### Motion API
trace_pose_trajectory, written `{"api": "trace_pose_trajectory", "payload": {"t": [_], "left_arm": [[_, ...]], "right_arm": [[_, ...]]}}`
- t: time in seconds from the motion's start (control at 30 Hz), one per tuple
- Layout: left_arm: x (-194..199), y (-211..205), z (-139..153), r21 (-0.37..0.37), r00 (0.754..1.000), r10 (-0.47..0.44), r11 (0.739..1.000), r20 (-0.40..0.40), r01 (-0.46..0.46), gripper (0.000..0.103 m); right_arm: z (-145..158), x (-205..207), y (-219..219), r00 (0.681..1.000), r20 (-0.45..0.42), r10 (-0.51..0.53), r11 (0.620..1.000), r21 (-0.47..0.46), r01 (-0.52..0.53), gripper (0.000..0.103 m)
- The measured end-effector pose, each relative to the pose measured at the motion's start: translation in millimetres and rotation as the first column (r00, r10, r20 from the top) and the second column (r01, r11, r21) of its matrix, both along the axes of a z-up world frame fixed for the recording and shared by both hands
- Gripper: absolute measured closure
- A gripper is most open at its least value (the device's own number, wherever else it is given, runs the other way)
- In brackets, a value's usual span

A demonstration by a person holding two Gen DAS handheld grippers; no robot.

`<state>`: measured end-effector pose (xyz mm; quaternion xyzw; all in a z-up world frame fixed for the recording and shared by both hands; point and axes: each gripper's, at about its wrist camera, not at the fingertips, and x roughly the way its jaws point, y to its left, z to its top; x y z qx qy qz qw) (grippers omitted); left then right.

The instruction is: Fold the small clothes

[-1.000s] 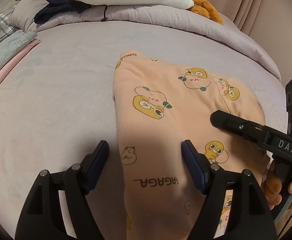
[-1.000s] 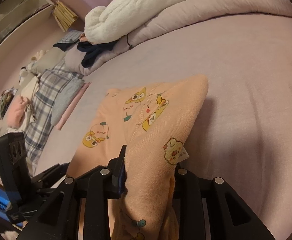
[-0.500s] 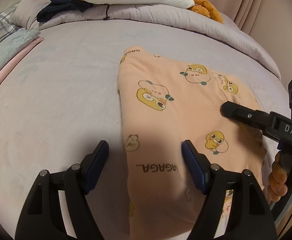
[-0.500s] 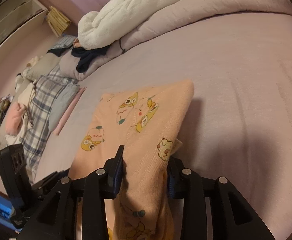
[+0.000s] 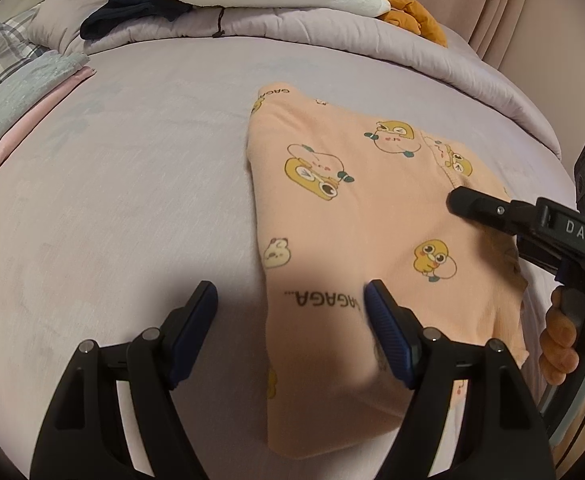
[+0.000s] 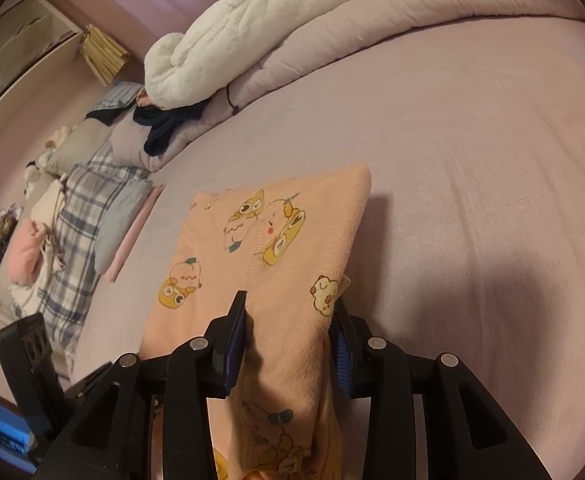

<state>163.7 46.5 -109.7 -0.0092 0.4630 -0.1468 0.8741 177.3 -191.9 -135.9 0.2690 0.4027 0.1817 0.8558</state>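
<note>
The peach garment (image 5: 344,220), printed with cartoon ducks, lies folded on the lilac bedsheet (image 5: 132,184). The left gripper (image 5: 290,312) is spread wide above the garment's near left edge; its right pad (image 5: 388,344) sits over the fabric, its left pad (image 5: 190,332) over bare sheet, gripping nothing. The right gripper (image 6: 288,344) pinches a raised fold at the garment's near right edge between both pads. A white plush blanket (image 6: 252,32) and a dark garment (image 6: 164,128) rest on the rolled duvet (image 6: 412,24) beyond.
</note>
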Motion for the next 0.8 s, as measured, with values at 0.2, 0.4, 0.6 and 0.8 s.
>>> {"api": "trace_pose_trajectory", "payload": {"t": [0.2, 0.4, 0.6, 0.8], "left_arm": [[-6, 5, -1, 0.002, 1.000, 0.001, 1.000, -0.003, -0.001, 0.024], [-18, 11, -3, 0.006, 1.000, 0.001, 1.000, -0.006, -0.001, 0.023], [-20, 13, -2, 0.012, 1.000, -0.002, 1.000, -0.012, 0.002, 0.023], [-20, 14, -2, 0.016, 1.000, -0.008, 1.000, -0.017, 0.008, 0.023]], "right_arm": [[1, -1, -3, 1.000, -0.006, -0.012, 1.000, 0.005, 0.012, 0.067], [2, -3, -3, 1.000, -0.007, -0.016, 1.000, 0.000, 0.016, 0.067], [3, -4, -4, 1.000, -0.007, -0.020, 1.000, -0.003, 0.020, 0.066], [2, -4, -6, 1.000, -0.012, -0.024, 1.000, 0.004, 0.024, 0.066]]}}
